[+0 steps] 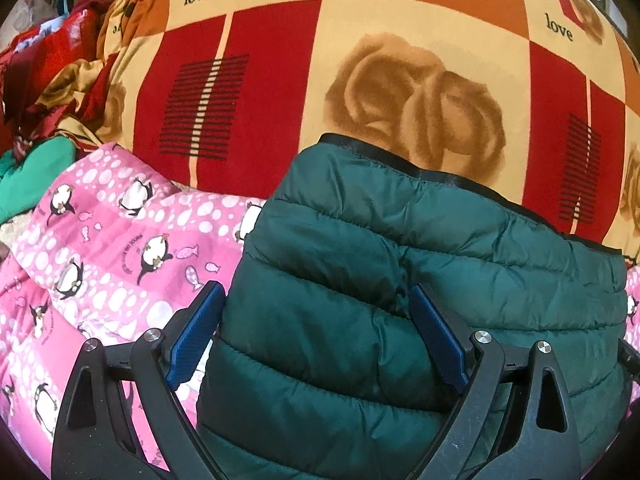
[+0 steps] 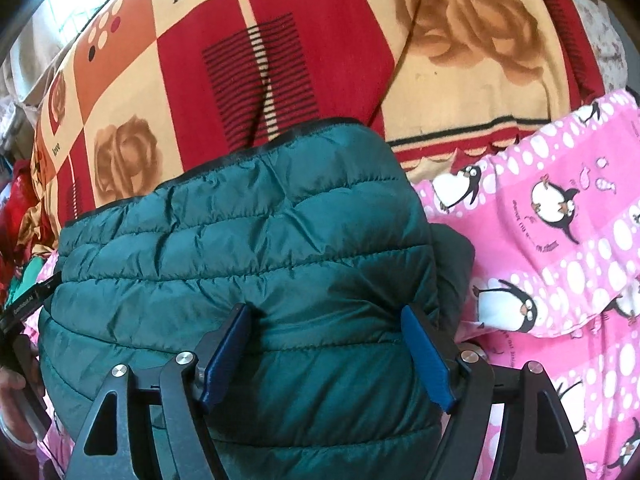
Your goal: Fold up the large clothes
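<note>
A dark green quilted puffer jacket (image 1: 420, 264) lies folded on the bed, its black-trimmed hem at the far side. It also shows in the right wrist view (image 2: 248, 232). My left gripper (image 1: 318, 300) is open, its blue pads astride the jacket's left edge, the left finger (image 1: 196, 332) over the pink cloth. My right gripper (image 2: 326, 320) is open, both blue pads resting on the jacket's right part. Neither holds anything.
A pink penguin-print quilt (image 1: 104, 264) lies under and beside the jacket, also in the right wrist view (image 2: 560, 248). A red, orange and cream rose blanket (image 1: 360, 60) covers the bed beyond. Crumpled red and green clothes (image 1: 36, 92) pile at far left.
</note>
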A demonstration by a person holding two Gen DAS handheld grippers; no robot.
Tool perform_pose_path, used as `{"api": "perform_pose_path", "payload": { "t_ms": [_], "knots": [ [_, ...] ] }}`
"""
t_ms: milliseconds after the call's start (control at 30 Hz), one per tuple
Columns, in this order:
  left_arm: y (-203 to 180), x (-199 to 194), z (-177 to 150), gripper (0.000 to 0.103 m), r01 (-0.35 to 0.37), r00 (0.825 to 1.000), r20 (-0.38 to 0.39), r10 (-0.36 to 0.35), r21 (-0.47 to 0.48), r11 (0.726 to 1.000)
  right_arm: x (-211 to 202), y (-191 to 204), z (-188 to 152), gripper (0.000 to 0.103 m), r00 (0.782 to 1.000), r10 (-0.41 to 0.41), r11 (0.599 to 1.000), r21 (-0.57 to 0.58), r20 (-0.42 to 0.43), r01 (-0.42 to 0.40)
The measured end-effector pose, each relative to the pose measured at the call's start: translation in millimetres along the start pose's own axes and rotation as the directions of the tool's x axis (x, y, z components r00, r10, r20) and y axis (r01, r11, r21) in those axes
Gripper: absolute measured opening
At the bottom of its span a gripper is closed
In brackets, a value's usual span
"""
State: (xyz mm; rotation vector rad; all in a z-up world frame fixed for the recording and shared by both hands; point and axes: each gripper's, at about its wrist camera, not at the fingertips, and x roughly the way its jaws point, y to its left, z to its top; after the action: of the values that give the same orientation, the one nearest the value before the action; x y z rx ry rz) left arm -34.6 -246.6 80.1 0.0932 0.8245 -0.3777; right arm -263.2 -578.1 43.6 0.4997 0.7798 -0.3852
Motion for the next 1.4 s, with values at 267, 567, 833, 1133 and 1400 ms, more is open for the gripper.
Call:
{"api": "perform_pose_path", "payload": {
  "t_ms": [267, 567, 833, 1133, 1400],
  "knots": [
    [10.1, 11.2, 4.5, 0.094, 0.04, 0.997, -0.07, -0.045, -0.058, 0.997, -28.3, 4.1, 0.8, 0.075, 0.999, 0.014, 1.0, 0.002, 0.031, -0.014],
    [32.9, 35.0, 5.8, 0.1, 0.115, 0.972, -0.176, -0.154, -0.214, 0.97, -20.4, 4.4, -21.4, 0.076, 1.0, 0.003, 0.999, -0.037, 0.001, -0.003],
    [51.2, 24.6, -3.8, 0.1, 0.207, 0.937, -0.211, -0.278, -0.306, 0.929, -37.3, 3.8, -11.0, 0.078, 1.0, 0.015, 1.0, -0.015, 0.017, -0.015],
    [71.2, -1.0, -31.5, 0.1, 0.32, 0.907, -0.178, -0.381, -0.296, 0.9, -32.5, -20.3, -8.6, 0.09, 0.998, 0.059, 0.995, 0.082, -0.027, -0.056],
    [79.9, 11.6, -37.5, 0.1, 0.343, 0.889, -0.187, -0.418, -0.333, 0.878, -13.5, -30.1, -7.6, 0.091, 0.991, 0.114, 0.985, 0.14, -0.073, -0.103]
  ]
}}
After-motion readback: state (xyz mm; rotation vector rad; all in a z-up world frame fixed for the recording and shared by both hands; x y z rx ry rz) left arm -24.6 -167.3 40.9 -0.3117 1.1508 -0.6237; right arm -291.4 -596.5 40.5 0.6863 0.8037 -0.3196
